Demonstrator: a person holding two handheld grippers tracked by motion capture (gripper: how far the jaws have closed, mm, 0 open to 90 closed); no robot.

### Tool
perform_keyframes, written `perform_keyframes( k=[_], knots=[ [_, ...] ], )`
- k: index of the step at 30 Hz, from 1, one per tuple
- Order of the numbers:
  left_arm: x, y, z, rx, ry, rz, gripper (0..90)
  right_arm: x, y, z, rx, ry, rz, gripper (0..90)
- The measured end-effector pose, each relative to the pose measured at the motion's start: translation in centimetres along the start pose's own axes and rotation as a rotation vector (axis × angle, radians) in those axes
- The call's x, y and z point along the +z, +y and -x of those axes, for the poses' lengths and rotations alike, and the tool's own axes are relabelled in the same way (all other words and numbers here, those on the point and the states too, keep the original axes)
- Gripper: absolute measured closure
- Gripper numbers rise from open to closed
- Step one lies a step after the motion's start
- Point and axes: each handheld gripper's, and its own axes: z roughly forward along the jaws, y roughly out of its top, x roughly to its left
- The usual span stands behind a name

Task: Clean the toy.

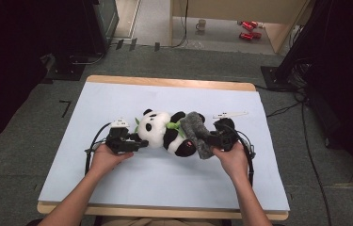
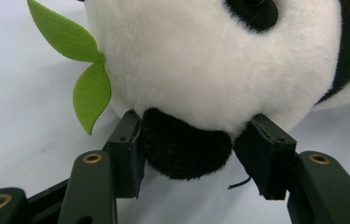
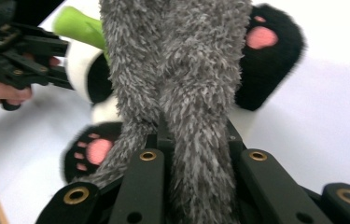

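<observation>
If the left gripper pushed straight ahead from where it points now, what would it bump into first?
The left gripper already has the panda's black ear between its jaws, so going on it would likely press straight into the toy panda's white head.

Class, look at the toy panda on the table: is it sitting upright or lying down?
Lying down. The panda rests on the light blue table cover, head toward the left gripper, pink-padded feet toward the right gripper.

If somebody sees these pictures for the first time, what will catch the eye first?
A black-and-white plush panda lies in the middle of the pale blue table cover, with green felt leaves beside its head. The left claw pinches one black ear. At the panda's feet end, the right claw is shut on a fuzzy grey cloth draped over the toy.
</observation>
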Motion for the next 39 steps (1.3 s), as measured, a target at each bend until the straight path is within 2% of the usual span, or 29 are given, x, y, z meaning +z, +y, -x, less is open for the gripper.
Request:
perform_keyframes(
  k=[5,11,14,17,19,22,26,30,34,39],
  knots=[
    [0.0,0.0,0.0,-0.006,-0.001,0.005,45.4,-1.2,0.4,0.5,0.012,-0.014,0.046,78.1],
    [0.0,0.1,0.1,-0.012,0.004,0.005,45.3,-3.2,1.5,-1.1,-0.018,0.009,0.111,78.0],
    [0.0,0.1,0.1,-0.012,0.005,0.005,45.4,-3.0,1.7,-2.2,-0.045,0.034,0.109,77.9],
    [-0.1,0.1,0.2,-0.01,0.006,0.002,45.4,-1.8,1.4,-2.8,-0.055,0.055,0.062,77.9],
    [-0.1,0.1,0.2,-0.001,0.008,-0.004,45.5,-0.7,1.0,-2.6,-0.053,0.054,0.027,77.9],
    [0.0,0.0,0.2,0.007,0.01,-0.009,45.7,0.2,0.4,-1.7,-0.019,0.067,0.011,77.8],
    [0.0,0.0,0.3,0.012,0.012,-0.008,45.7,0.7,0.0,-0.8,-0.01,0.023,0.002,77.8],
    [-0.1,0.0,0.3,0.021,0.006,-0.001,47.0,0.9,-0.4,0.2,0.016,0.021,-0.003,77.8],
    [-0.1,0.1,0.3,0.007,0.001,-0.001,47.9,1.1,-0.5,0.8,0.019,0.007,0.0,77.7],
    [-0.4,0.1,0.7,0.007,-0.002,0.001,48.7,1.5,-0.3,1.3,0.026,-0.002,0.003,77.7]
  ],
)
